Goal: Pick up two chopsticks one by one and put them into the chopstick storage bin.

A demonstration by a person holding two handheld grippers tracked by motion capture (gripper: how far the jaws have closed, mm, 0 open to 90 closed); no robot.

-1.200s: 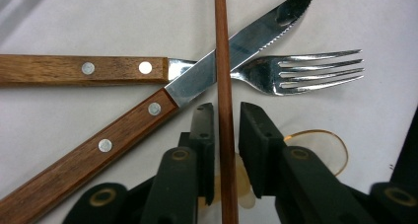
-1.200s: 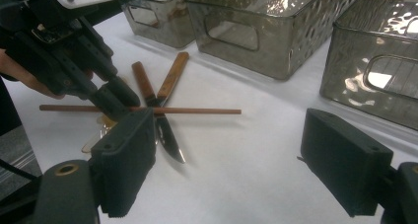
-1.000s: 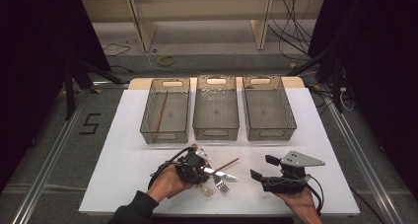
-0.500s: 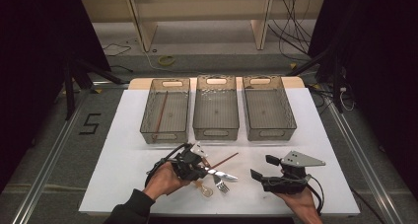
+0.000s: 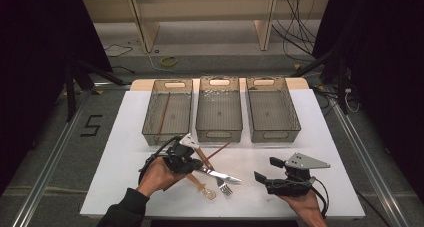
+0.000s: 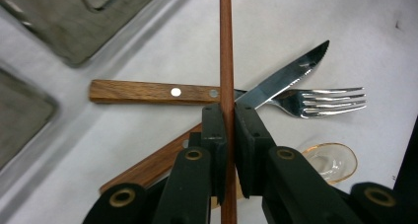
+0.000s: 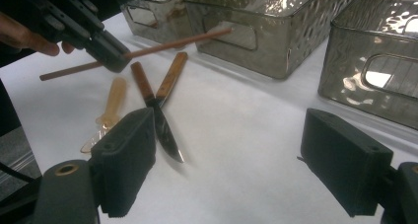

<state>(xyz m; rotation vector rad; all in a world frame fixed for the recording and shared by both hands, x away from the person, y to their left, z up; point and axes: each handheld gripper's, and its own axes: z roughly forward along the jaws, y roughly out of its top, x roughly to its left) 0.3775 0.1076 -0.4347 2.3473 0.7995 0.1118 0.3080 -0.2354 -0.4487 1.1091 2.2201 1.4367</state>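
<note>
**Left gripper lifts a chopstick clear of the cutlery**

The left gripper (image 5: 192,159) has its jaws clamped on 1 reddish-brown chopstick (image 6: 226,61), held off the white table (image 5: 125,152) just in front of the 3 grey bins (image 5: 218,109). Beneath it lie a wooden-handled knife (image 6: 276,83), a fork (image 6: 320,101) and a clear amber spoon (image 6: 331,161). The right gripper (image 5: 272,179) rests near the table's front edge, jaws wide apart and empty.

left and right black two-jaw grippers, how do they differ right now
The left gripper is shut on a thin reddish-brown wooden chopstick; the right gripper stands wide open, holding nothing. The left is raised above the cutlery pile; the right sits low by the white table. Both are hand-held.
</note>
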